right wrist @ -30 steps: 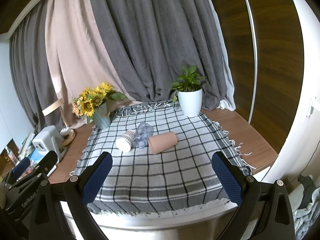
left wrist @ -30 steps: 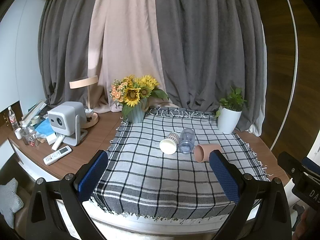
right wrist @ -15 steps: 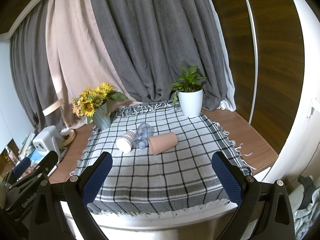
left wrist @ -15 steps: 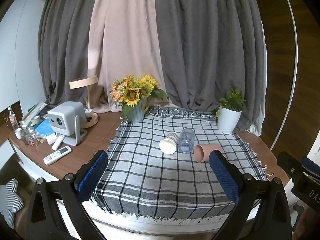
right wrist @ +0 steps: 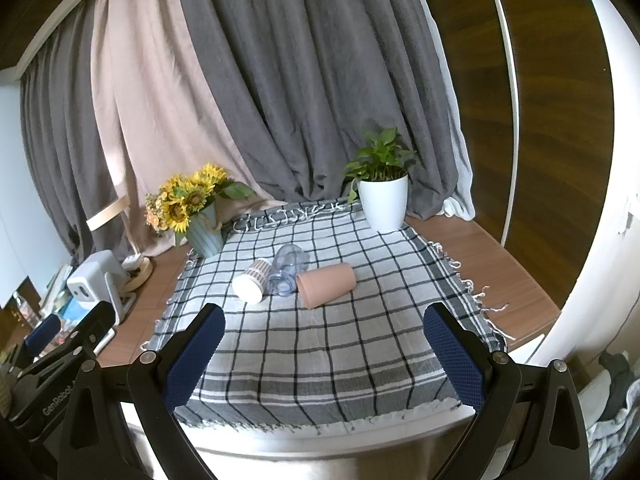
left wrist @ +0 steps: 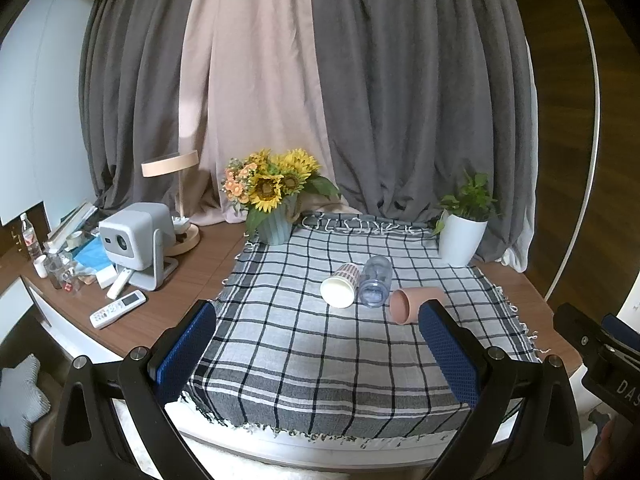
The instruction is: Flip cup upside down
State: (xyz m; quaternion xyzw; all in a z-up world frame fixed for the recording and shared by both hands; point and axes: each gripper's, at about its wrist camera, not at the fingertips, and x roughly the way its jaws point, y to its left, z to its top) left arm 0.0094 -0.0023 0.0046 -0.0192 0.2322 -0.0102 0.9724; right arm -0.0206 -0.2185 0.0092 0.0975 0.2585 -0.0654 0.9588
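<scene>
Since three cups (right wrist: 294, 278) lie on their sides, touching, mid-cloth (right wrist: 320, 352), a careless reach could roll the neighbours away; both grippers (left wrist: 320, 354) (right wrist: 326, 354) hang back, jaws wide apart, empty.

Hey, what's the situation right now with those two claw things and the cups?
Left gripper and right gripper open, empty, short of the table. Paper cup, clear cup, pink cup lie on their sides on the checked cloth. Nothing between grippers and cups.
</scene>
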